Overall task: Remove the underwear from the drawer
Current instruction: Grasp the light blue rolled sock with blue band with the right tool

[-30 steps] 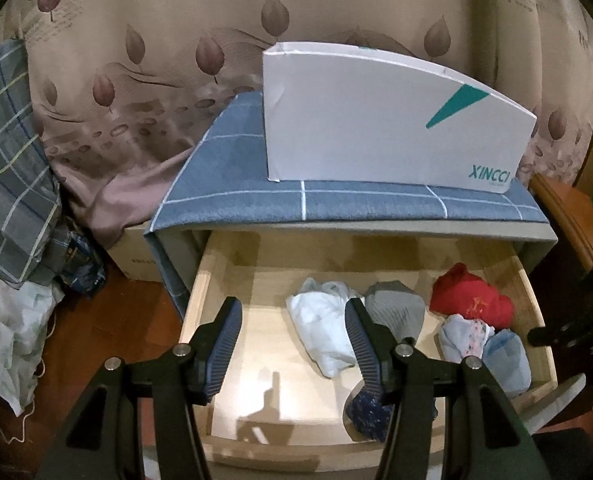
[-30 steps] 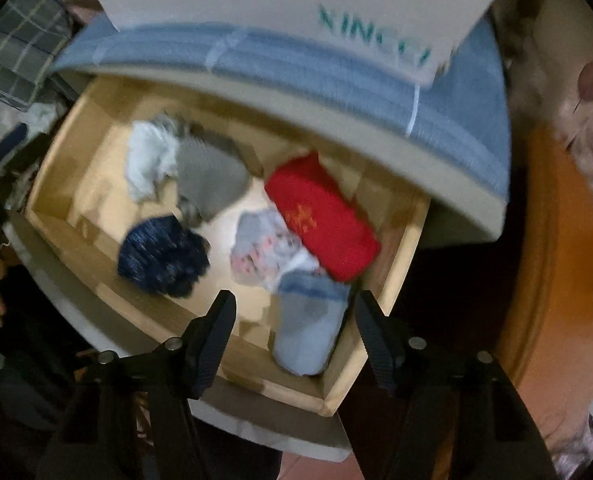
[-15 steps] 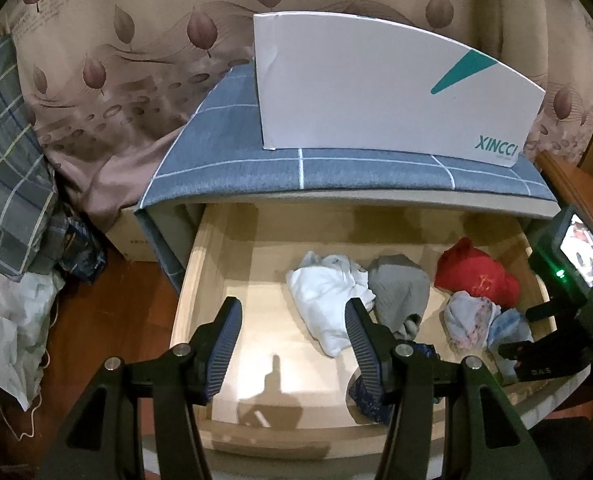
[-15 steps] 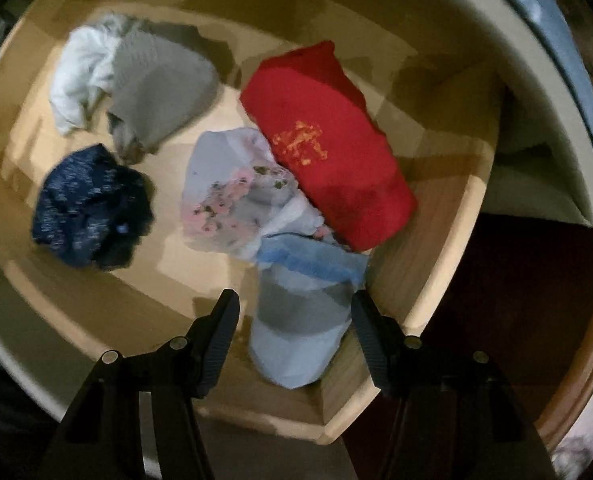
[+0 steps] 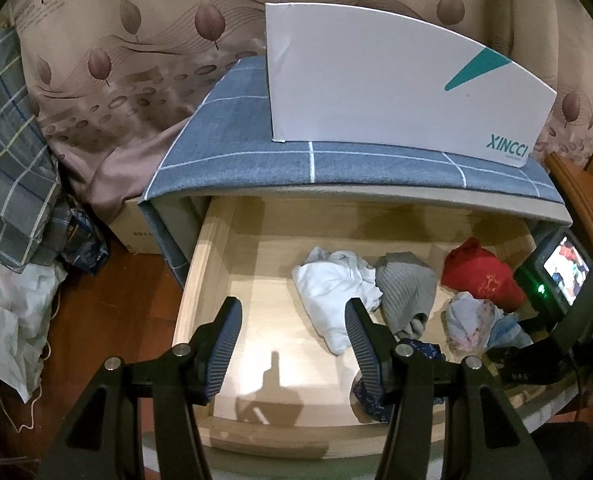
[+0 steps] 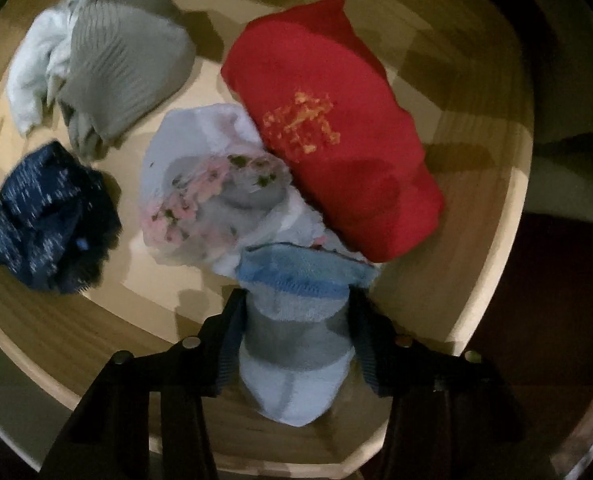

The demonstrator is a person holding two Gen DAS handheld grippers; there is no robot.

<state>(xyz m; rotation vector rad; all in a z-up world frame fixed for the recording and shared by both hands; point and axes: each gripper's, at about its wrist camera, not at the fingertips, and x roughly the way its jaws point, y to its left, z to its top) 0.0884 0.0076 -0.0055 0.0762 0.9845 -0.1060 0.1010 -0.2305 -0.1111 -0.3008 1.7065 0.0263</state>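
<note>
The wooden drawer (image 5: 232, 264) stands pulled out with several bunched pieces of underwear in it. My right gripper (image 6: 296, 300) points down into its right front corner; its jaws are closing on the light blue underwear (image 6: 296, 344), and the pads touch both sides of the fabric. Beside that piece lie a floral one (image 6: 212, 196), a red one (image 6: 328, 128), a grey one (image 6: 124, 72), a white one (image 6: 28, 76) and a navy one (image 6: 48, 216). My left gripper (image 5: 292, 308) hangs open over the drawer's bare left half with nothing between its fingers.
A white XINCCI box (image 5: 396, 88) stands on the blue checked cloth (image 5: 296, 168) over the cabinet top. A leaf-print curtain (image 5: 136, 60) hangs behind. Plaid fabric (image 5: 4, 152) and bags are piled on the floor at the left. Dark wooden furniture (image 5: 576, 192) borders the right.
The right gripper has dropped into the drawer and its fingers have drawn in around the light blue underwear. The left gripper has stayed open over the drawer, tilting slightly.
</note>
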